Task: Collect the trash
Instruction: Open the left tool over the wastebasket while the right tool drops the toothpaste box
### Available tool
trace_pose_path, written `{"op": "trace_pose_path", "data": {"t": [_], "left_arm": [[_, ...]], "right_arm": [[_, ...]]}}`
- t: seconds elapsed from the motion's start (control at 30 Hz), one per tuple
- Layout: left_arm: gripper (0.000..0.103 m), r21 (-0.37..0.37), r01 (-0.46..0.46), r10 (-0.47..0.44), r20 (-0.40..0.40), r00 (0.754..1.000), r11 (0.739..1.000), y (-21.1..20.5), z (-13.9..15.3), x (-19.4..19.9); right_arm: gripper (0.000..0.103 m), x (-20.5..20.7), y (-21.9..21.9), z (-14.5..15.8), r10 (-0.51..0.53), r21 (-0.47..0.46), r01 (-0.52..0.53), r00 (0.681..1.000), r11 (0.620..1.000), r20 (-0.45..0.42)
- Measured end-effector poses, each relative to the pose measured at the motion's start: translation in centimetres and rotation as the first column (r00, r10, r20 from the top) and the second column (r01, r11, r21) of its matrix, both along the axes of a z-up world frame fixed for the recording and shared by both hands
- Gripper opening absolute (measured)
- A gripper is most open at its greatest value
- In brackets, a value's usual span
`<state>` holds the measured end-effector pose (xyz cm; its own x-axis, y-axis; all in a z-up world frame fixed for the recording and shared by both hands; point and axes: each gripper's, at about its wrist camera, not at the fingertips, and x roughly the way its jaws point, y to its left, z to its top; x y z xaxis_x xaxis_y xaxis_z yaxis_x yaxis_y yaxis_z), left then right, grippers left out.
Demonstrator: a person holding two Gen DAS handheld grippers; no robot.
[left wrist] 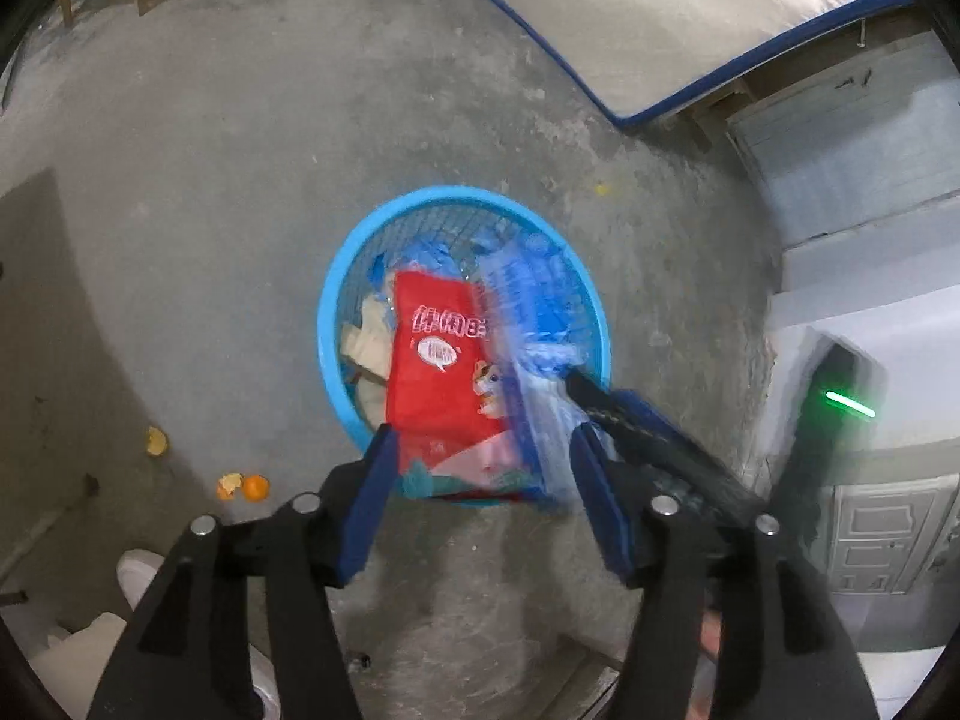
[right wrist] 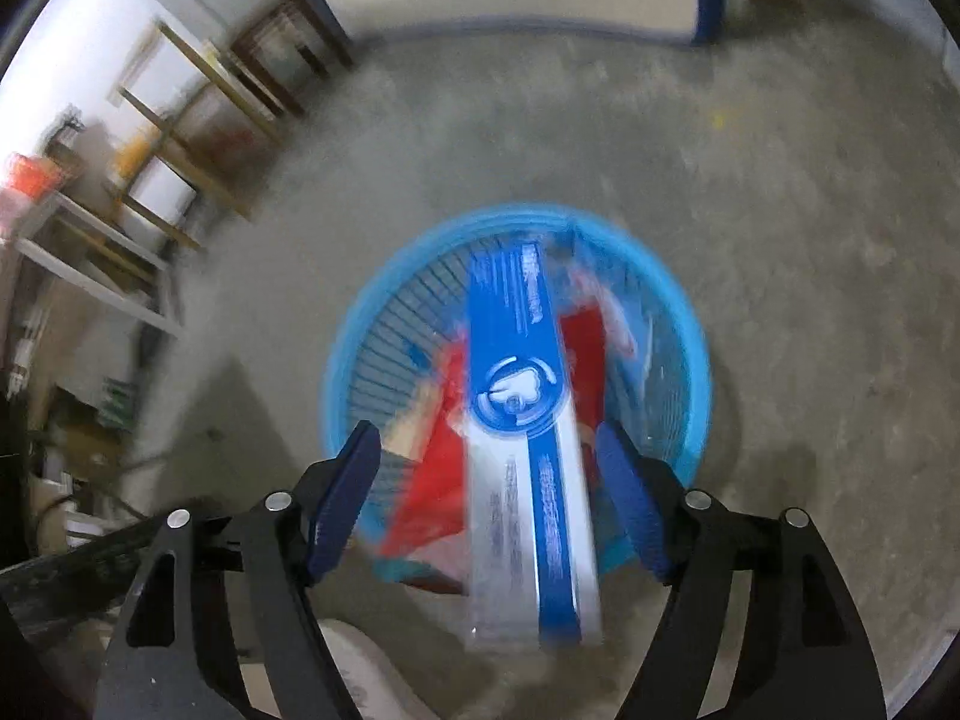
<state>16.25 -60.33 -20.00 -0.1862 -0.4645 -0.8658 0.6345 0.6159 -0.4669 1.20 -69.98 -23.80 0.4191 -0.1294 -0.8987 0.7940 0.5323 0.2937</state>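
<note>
A round blue mesh basket (left wrist: pixel 336 324) stands on the concrete floor under both grippers. My left gripper (left wrist: pixel 483 444) is open above its near rim. A red snack bag (left wrist: pixel 438 378) lies loose between the fingers, tipped into the basket, with neither pad pressing it. One of the right gripper's fingers (left wrist: pixel 636 426) reaches in from the right. In the right wrist view my right gripper (right wrist: pixel 486 438) is open over the basket (right wrist: pixel 696 360). A long blue and white box (right wrist: pixel 516 390) is blurred between its jaws, apart from the left pad. The red bag (right wrist: pixel 432 480) lies beneath it.
Orange peel (left wrist: pixel 157 441) and a small orange (left wrist: pixel 255 487) lie on the floor to the left of the basket. A blue-edged mattress (left wrist: pixel 660 12) lies beyond. A person's white shoe (left wrist: pixel 138 570) is at lower left. Wooden frames (right wrist: pixel 198 120) lean against the wall.
</note>
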Motion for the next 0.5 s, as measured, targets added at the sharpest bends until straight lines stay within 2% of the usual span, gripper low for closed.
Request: {"op": "trace_pose_path", "data": {"t": [0.1, 0.17, 0.33, 0.43, 0.5], "left_arm": [[0.059, -0.031, -0.004, 0.005, 0.022, 1.000, 1.000, 1.5, 2.0, 0.1], [0.060, -0.060, 0.010, -0.006, 0.058, 0.998, 0.998, 2.9, 4.5, -0.2], [0.063, -0.143, 0.087, -0.071, 0.112, 0.991, 0.986, 6.8, 10.4, -1.7], [0.063, -0.173, 0.145, -0.117, 0.160, 0.980, 0.974, 11.8, 15.0, -1.8], [0.063, -0.226, 0.146, -0.098, 0.208, 0.973, 0.963, 17.2, 19.7, -0.4]], "right_arm": [[0.071, 0.4, 0.2, -2.1, -0.002, -0.001, 0.001, 0.995, 1.000, -0.097], [0.072, -0.3, 0.5, -1.7, -0.006, -0.011, 0.005, 0.996, 1.000, -0.089], [0.072, -2.5, 1.1, 1.2, -0.019, -0.051, 0.016, 0.999, 0.999, -0.046], [0.072, -3.0, 1.3, 4.2, 0.008, -0.095, -0.006, 1.000, 0.995, 0.017], [0.072, -3.1, 2.4, 6.7, 0.052, -0.137, -0.046, 0.998, 0.990, 0.047]]}}
